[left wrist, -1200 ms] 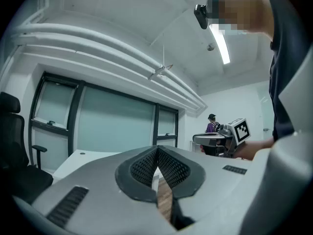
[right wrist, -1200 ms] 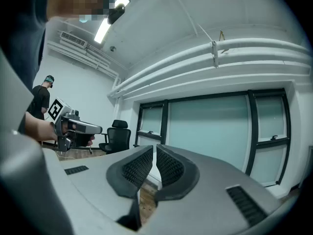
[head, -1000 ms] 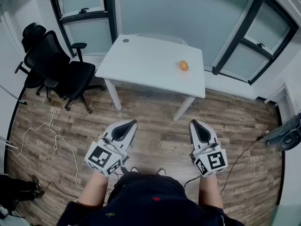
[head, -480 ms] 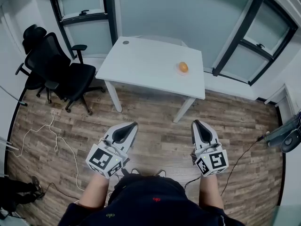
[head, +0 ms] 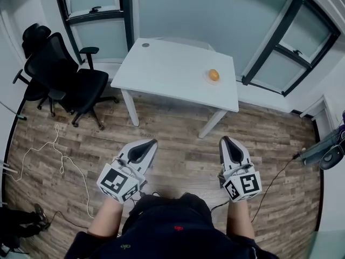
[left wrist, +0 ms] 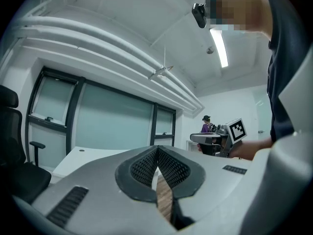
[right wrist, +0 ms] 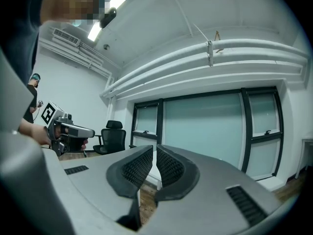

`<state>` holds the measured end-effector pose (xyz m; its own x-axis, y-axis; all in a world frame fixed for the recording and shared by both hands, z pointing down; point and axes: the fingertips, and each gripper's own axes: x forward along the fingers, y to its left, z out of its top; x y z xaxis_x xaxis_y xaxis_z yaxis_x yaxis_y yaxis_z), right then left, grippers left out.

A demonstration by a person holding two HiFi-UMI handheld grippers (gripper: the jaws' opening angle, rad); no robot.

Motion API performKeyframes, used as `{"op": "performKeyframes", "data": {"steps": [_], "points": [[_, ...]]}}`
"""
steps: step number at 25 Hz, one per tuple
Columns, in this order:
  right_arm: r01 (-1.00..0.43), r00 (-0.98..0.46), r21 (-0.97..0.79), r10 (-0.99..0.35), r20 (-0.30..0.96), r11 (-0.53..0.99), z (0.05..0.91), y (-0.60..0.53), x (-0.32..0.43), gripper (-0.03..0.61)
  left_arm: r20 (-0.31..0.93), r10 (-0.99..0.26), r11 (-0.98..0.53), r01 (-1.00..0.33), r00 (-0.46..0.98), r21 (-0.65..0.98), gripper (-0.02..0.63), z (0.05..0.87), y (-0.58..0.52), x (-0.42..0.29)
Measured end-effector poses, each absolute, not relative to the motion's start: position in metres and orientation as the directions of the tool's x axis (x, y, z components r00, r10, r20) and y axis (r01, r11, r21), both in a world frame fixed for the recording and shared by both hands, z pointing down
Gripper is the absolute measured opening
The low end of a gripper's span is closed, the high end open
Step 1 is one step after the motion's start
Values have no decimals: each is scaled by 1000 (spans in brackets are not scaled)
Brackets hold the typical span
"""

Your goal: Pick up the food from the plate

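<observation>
Wood floor [head: 178,139] lies between the person and the white table [head: 161,69] bearing food [head: 214,75] on a plate [head: 207,80]; left gripper [head: 145,146] and right gripper [head: 227,144] hang low, both closed and empty, apparently because the approach is not yet begun.

One small rounded orange food item [head: 214,75] sits centred on a small pale round plate [head: 207,79], intact and untouched, the plate lying flat on the white rectangular table [head: 167,69] near its right end, closer to the far edge than the near one.
</observation>
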<state>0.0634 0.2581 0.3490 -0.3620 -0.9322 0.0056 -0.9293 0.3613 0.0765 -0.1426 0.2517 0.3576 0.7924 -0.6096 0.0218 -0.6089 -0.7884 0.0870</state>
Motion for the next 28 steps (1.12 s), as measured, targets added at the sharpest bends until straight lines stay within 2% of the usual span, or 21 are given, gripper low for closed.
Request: {"op": "performKeyframes", "data": {"steps": [10, 17, 28], "points": [[-918, -367, 143, -929, 56, 371, 359, 225, 28, 40, 19, -593, -797, -590, 805, 128, 20, 370, 216, -170], [-884, -430, 175, -901, 56, 433, 366, 173, 10, 40, 25, -601, -790, -598, 799, 136, 20, 376, 170, -171], [-877, -461, 137, -887, 38, 461, 373, 73, 74, 40, 56, -637, -759, -639, 769, 124, 20, 381, 74, -111]]}}
